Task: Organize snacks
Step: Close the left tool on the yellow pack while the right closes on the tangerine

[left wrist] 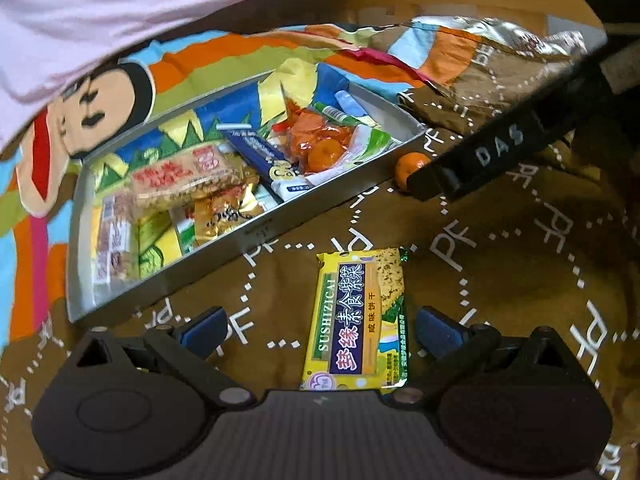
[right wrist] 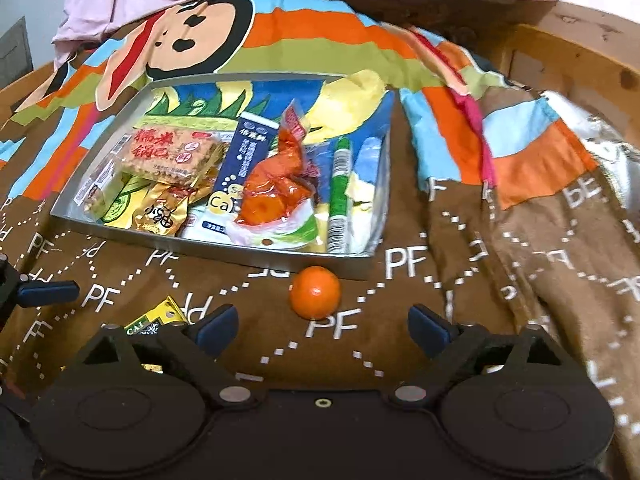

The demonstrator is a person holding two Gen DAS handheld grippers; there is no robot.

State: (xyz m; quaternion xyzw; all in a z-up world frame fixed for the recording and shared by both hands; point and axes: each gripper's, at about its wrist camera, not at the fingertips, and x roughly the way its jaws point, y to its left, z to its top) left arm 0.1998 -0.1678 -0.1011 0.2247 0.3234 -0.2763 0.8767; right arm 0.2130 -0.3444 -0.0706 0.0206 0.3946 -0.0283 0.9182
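Observation:
A yellow seaweed cracker pack lies on the brown blanket between the blue pads of my left gripper, which is open; neither pad presses on it. A small orange sits on the blanket just outside the grey tin tray. It is a little beyond the fingertips of my right gripper, which is open and holds nothing. The tray holds several snack packs, among them a rice cracker pack and a blue carton. In the left wrist view the orange lies by a black right finger.
A brown blanket with white letters and a bright cartoon print covers the surface. Pink cloth lies at the back. A wooden frame runs behind on the right. A crumpled foil bag lies beyond the tray.

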